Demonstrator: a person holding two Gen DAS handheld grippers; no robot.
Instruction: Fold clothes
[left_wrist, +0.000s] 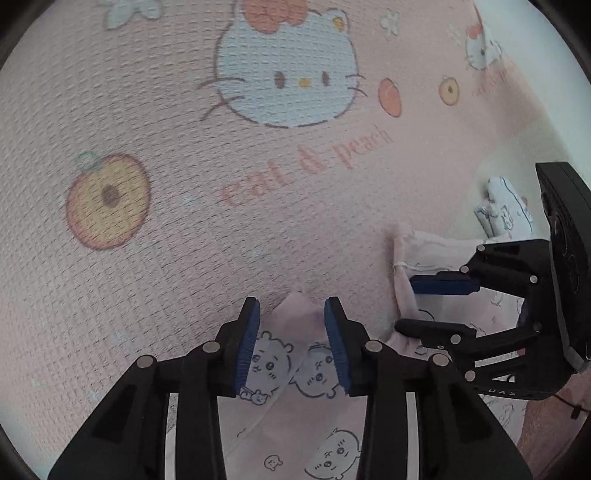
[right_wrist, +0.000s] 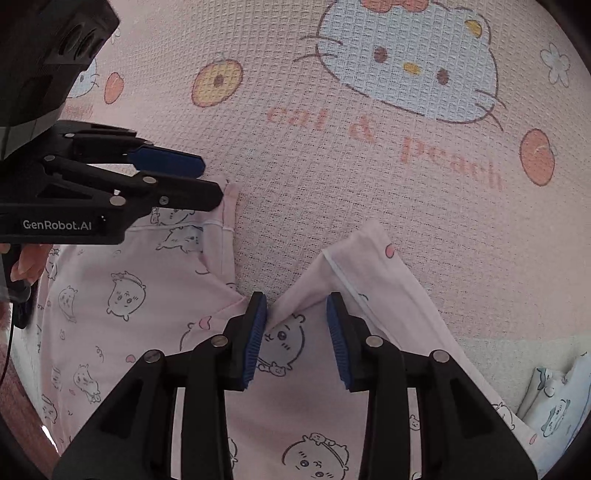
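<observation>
a pink waffle-textured bedspread (left_wrist: 192, 236) fills nearly the whole view, printed with a white cartoon cat face (left_wrist: 286, 74) wearing a red bow, orange peaches (left_wrist: 107, 201), small white flowers (right_wrist: 555, 62) and faded lettering (right_wrist: 384, 142). the light is soft and even. a cream strip of fabric (right_wrist: 517, 354) borders the spread's lower right edge.
</observation>
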